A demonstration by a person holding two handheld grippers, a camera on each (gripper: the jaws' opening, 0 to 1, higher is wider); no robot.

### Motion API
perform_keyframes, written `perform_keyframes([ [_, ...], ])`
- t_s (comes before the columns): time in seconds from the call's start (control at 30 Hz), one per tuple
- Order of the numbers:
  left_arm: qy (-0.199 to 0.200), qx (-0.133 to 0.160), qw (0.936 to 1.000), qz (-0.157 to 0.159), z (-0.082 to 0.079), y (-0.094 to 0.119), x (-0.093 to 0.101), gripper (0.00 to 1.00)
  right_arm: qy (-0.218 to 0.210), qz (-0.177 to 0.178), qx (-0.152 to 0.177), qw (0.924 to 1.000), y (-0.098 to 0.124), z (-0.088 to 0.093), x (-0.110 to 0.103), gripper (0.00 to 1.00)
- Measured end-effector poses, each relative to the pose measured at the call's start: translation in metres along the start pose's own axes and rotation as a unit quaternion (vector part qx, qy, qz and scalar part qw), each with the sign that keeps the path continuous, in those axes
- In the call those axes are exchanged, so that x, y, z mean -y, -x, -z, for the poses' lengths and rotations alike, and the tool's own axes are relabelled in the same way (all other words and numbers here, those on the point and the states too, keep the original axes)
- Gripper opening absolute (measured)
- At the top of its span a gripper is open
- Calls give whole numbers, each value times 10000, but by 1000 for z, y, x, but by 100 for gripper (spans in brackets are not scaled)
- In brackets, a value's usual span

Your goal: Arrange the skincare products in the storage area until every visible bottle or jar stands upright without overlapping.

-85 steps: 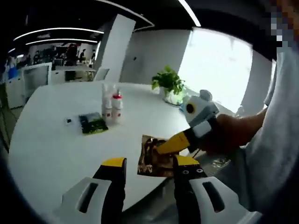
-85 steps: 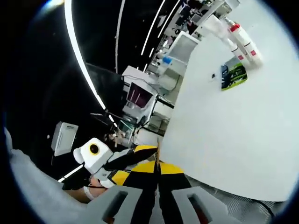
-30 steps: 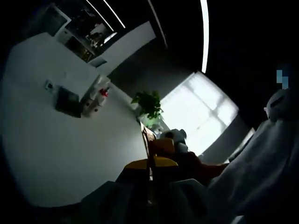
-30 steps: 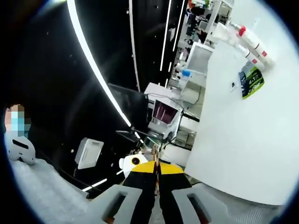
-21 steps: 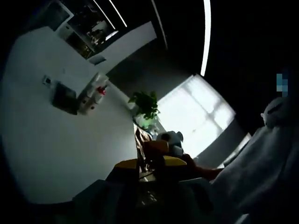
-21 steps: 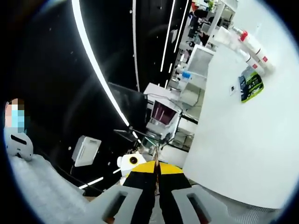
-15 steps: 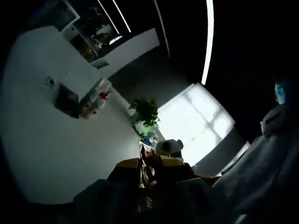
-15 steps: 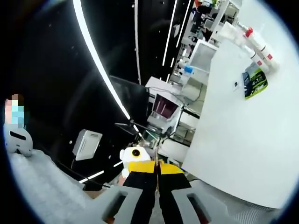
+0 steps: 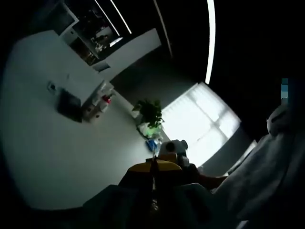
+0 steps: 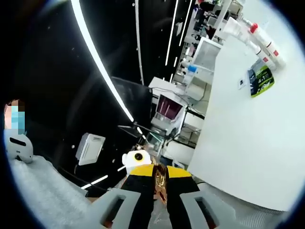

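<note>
My left gripper point(image 9: 153, 168) is shut on a thin gold-brown foil packet point(image 9: 153, 162), seen edge-on between its yellow-tipped jaws. In the right gripper view my right gripper point(image 10: 159, 172) holds the same foil packet point(image 10: 160, 179); its jaws stand a little apart with the crumpled foil pinched between them. Both grippers meet off the table's near edge, and the left gripper point(image 10: 137, 160) sits just beyond the right one's jaws. Far across the white table point(image 9: 43, 143) stand white bottles with red caps point(image 9: 97, 98) point(image 10: 261, 39). A green sachet point(image 10: 261, 78) lies flat next to them.
A small dark item point(image 10: 240, 85) lies on the table near the sachet. A potted plant point(image 9: 150, 112) stands at the table's far side by a bright window. A person's pale sleeve point(image 9: 267, 181) fills the right. Desks and monitors point(image 10: 167, 112) lie beyond the table.
The right gripper's jaws stand slightly wider, and the foil now shows between them. In the left gripper view the packet has turned from face-on to edge-on. Both views shifted a little.
</note>
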State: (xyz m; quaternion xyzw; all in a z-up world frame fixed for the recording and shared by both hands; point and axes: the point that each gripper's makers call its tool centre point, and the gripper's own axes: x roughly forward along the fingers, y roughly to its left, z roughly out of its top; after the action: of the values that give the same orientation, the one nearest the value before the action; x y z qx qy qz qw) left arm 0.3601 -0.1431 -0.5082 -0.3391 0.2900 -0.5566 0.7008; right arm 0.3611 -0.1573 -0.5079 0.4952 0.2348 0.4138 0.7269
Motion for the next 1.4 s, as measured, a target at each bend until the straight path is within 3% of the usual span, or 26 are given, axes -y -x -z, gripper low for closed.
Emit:
perform_keyframes([
  [0.1,-3,-40,10000,-9,1,0,-1,0,38,-111,23,9999,1,-1,-4,0],
  [0.33,129,-100,9999,-25,4,-1,-2,0,209,47,-14,9998,2,0,1,0],
  [0.47,156,-106,9998,6,4,-3,-1,4,246,13,-174,9995,-1,6,-1,0],
  [0.63,53,-86,9999,10,3,-1,1,0,198,-25,-263,9995,-4,10,-2,0],
  [0.73,191,-108,9998,-9,4,-2,-1,0,223,7,-282,9994,-3,11,0,0],
  [0.97,244,238,9994,-26,-9,3,-3,0,318,31,-492,9983,-7,18,-1,0],
  [1.07,282,255,9993,1,-10,3,-2,0,369,-53,-541,9978,-7,20,-4,0],
  [1.2,553,339,9977,213,-11,1,3,0,405,-103,-464,9980,-5,17,-7,0],
  [1.27,698,228,9970,247,-7,0,2,0,445,-96,-281,9986,-3,10,-7,0],
  [1.3,642,165,9975,241,-5,-1,2,0,379,-97,-89,9992,-1,3,-6,0],
  [1.4,529,-74,9984,180,4,-4,3,0,281,-73,48,9996,3,-3,-3,0],
])
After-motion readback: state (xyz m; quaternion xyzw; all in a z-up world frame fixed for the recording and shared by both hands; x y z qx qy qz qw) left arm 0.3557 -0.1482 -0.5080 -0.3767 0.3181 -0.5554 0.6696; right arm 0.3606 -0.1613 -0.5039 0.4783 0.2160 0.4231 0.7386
